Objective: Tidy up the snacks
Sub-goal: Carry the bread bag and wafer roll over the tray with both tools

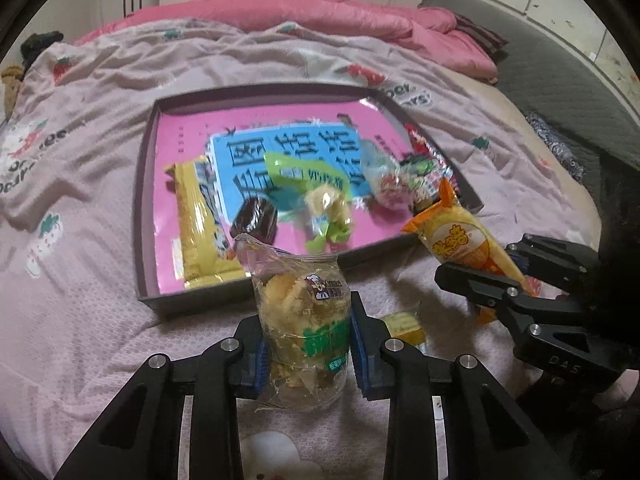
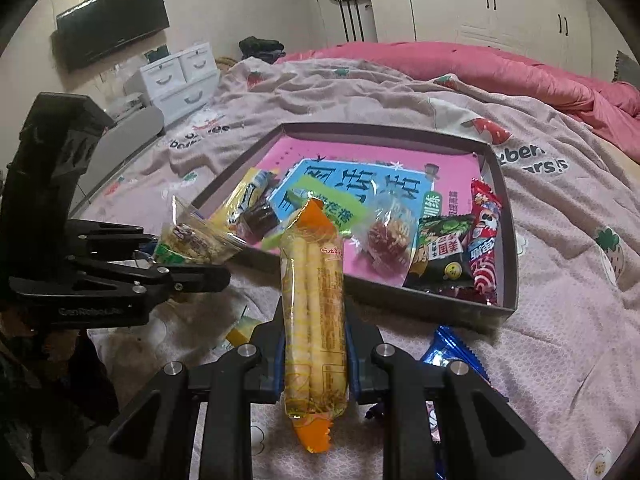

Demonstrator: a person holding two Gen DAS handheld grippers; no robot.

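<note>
Left wrist view angled down close over the tray [image 1: 148, 216] on the bed, right wrist view likewise from the tray's [image 2: 508, 240] other side, both sharing it

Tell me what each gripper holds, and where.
Left gripper: clear pastry packet, gripped across its lower half. Right gripper: orange-ended roll packet, gripped near its lower end.

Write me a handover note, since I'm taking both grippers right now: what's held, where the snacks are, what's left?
Left gripper: shut on the clear bag of yellow snacks.
Right gripper: shut on the orange-ended stick pack.
Both packs are held above the bedspread, short of the tray.
Done: several snacks lie in the tray.
Left: place both packs; the blue packet and small yellow packet remain on the bed.
</note>
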